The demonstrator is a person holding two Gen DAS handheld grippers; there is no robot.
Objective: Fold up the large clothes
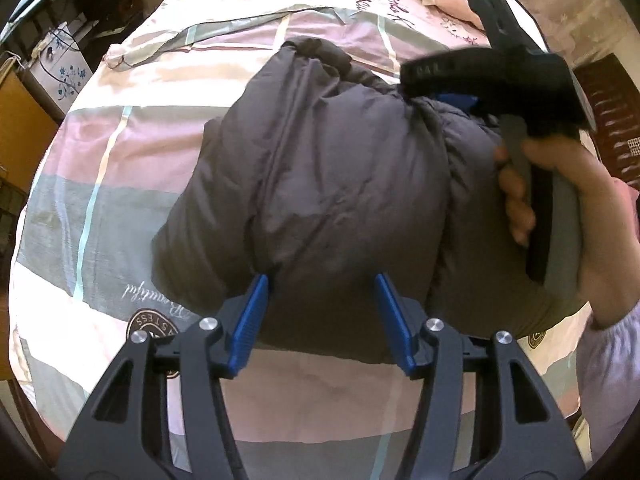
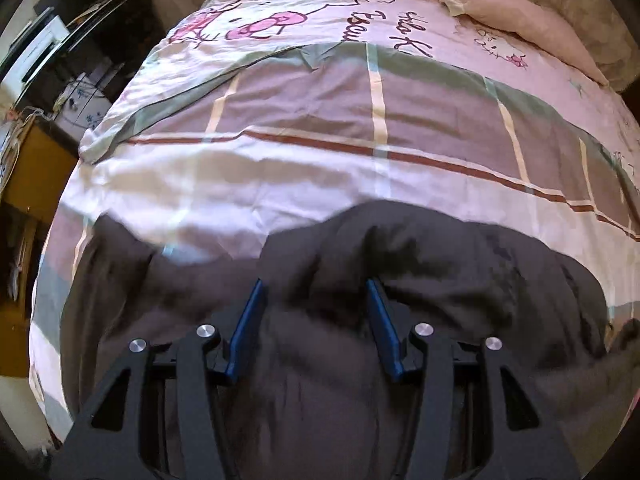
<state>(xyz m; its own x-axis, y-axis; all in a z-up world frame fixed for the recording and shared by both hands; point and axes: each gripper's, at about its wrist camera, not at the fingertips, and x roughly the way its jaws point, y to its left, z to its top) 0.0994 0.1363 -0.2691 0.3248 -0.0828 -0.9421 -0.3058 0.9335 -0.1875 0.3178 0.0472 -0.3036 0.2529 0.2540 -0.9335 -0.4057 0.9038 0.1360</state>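
A dark grey puffer jacket [image 1: 320,184] sits bundled in the middle of the left wrist view, on a bed covered by a pink, grey and white patchwork duvet [image 1: 120,152]. It looks soft, bulky and springy, the sort of padding that puffs back up, with a smooth shell that would probably slide between the pads. I'd take hold along a seam or the gathered edge toward the right of the bundle, not on the fat middle.

The left gripper [image 1: 322,312] stands wide, its blue fingers [image 1: 256,304] straddling the jacket's near edge at lower centre without pinching. The right gripper [image 2: 316,320] is also spread wide over the dark fabric in the lower half of its own view; in the left view its body shows at upper right, held in the right hand [image 1: 568,216].

On the duvet, "Beautiful" reads upside down at lower left beside a round badge I can't read. In the right view's upper part, "Hello K" script runs beside a cartoon cat's pink bow.
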